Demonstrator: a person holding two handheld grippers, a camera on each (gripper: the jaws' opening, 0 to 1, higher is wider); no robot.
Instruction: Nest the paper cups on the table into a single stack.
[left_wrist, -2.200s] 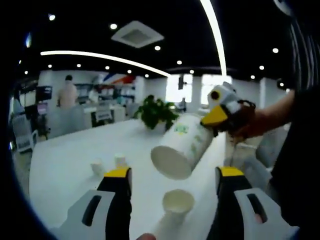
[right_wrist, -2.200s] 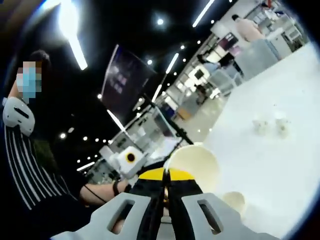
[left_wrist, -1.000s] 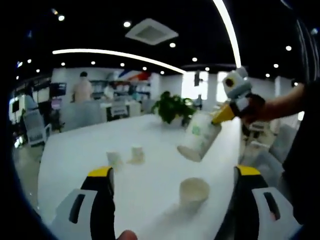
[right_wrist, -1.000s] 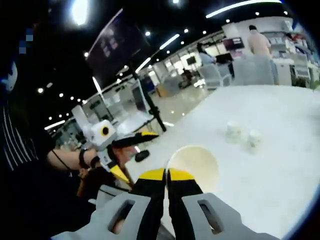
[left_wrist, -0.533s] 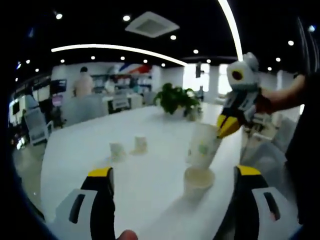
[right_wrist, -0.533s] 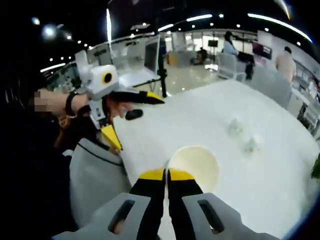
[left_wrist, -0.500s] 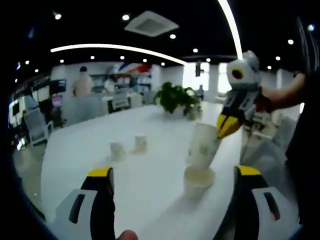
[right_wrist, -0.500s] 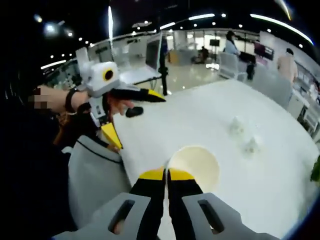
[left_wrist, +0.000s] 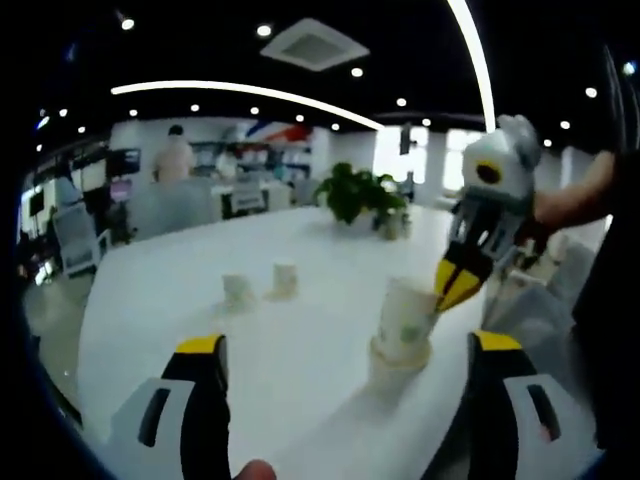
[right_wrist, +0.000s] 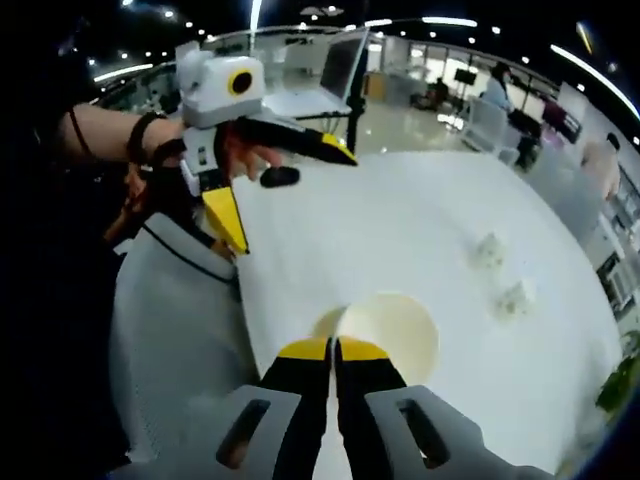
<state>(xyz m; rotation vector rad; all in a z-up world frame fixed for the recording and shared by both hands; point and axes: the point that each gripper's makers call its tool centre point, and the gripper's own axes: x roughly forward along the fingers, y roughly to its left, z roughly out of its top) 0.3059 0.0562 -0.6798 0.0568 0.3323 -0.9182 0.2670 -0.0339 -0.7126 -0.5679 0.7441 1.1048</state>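
While the right gripper (right_wrist: 333, 348) pinches the rim of the held cup (left_wrist: 406, 318), jaws pressed together | left gripper (left_wrist: 345, 345) spread, holding nothing | held cup partly seated in the cup (left_wrist: 398, 362) on the table (right_wrist: 400, 230) | step: nesting | next: likely press down, release, then fetch the two far cups (left_wrist: 262, 285).

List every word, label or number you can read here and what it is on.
None can be read.
The held cup has a green print on its side: too blurred to read.
The signs on the far wall: too small and blurred.
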